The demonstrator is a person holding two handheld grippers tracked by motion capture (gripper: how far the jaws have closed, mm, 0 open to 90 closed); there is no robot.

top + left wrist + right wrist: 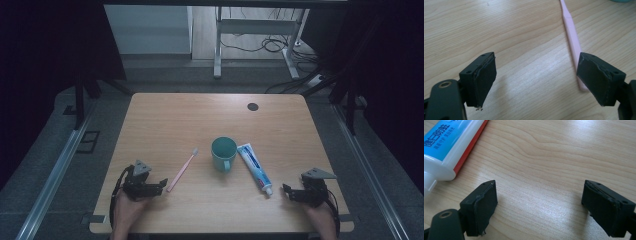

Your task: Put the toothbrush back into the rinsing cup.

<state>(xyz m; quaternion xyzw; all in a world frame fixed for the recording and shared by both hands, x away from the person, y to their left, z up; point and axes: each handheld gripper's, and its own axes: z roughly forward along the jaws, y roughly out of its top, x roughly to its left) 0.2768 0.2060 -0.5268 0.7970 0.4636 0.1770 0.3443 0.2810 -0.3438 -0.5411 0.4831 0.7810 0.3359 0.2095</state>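
I keep my left gripper spread just beside the handle end of the pink toothbrush, which lies flat left of the green cup, while my right gripper waits spread near the toothpaste tube.

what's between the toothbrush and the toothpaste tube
The green mug stands between the pink toothbrush and the toothpaste tube, close beside the tube, seen in the high view.

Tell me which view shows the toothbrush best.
The high view: the whole pink toothbrush lies there from bristles to handle end, left of the green cup. The left gripper view gives only its handle, running behind the right-hand jaw of the open left gripper.
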